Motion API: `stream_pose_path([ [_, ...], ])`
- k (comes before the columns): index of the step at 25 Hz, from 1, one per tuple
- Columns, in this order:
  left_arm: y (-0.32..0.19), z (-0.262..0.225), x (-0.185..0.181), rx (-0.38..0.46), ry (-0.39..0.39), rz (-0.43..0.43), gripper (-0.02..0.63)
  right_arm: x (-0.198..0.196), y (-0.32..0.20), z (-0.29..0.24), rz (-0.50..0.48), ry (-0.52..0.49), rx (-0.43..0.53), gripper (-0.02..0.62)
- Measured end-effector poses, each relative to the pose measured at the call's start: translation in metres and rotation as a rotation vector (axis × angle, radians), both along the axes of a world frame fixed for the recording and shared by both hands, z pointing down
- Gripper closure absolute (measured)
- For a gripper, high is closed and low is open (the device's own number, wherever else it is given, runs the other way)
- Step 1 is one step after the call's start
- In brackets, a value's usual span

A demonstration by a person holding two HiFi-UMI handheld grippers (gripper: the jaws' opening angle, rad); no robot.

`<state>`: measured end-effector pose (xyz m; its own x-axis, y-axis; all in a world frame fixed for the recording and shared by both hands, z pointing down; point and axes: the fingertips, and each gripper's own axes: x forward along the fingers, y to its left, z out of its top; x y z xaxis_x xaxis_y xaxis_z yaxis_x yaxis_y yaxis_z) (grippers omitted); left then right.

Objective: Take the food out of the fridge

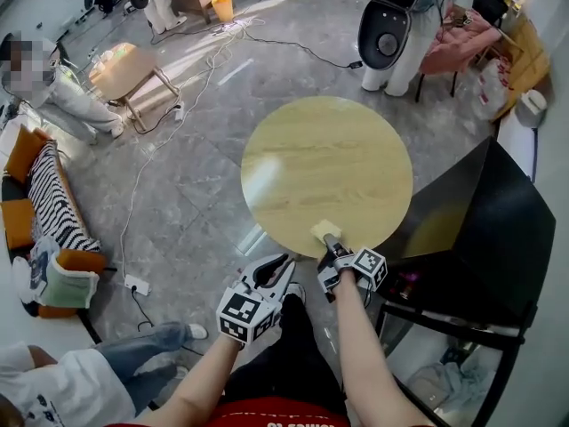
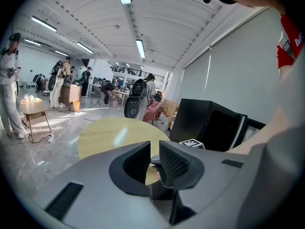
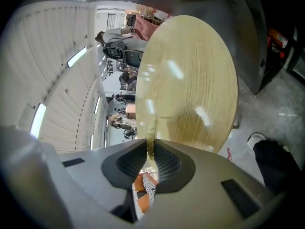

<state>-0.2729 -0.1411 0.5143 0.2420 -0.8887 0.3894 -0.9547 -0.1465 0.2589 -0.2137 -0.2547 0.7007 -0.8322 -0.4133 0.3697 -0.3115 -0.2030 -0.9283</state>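
right gripper (image 1: 331,242) clamps the yellow food (image 1: 324,230) at the table (image 1: 329,154) edge; set it well onto the top before releasing. left gripper (image 1: 277,270) hangs empty, jaws apart.

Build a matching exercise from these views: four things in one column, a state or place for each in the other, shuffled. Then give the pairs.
Things
1. left gripper
2. right gripper
3. round light-wood table
4. black box-shaped fridge

States and places
A. stands at the right edge of the head view
B. fingers shut on a pale yellow piece of food
C. fingers apart, nothing between them
D. fills the middle of the head view

Pairs: 1-C, 2-B, 3-D, 4-A
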Motion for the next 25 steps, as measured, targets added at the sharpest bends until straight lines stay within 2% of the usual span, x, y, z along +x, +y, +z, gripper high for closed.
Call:
stream_pose_path([
  [7,-0.016,0.014,-0.018,-0.02,0.004,0.012,0.541,-0.006,-0.007,0.02,-0.003,0.051,-0.038,0.548],
  [11,-0.02,0.018,-0.02,-0.023,0.018,0.018,0.541,-0.003,-0.004,0.025,-0.023,0.116,-0.059,0.546],
  [15,-0.023,0.014,-0.026,-0.01,0.025,0.015,0.541,-0.006,0.006,0.029,-0.14,0.27,-0.013,0.536],
  [20,-0.027,0.007,-0.034,0.003,0.031,-0.004,0.541,-0.01,0.015,0.033,-0.297,0.448,0.034,0.414],
  [25,-0.026,0.01,-0.04,-0.01,0.015,-0.015,0.541,0.004,0.019,0.036,-0.397,0.671,0.073,0.397],
])
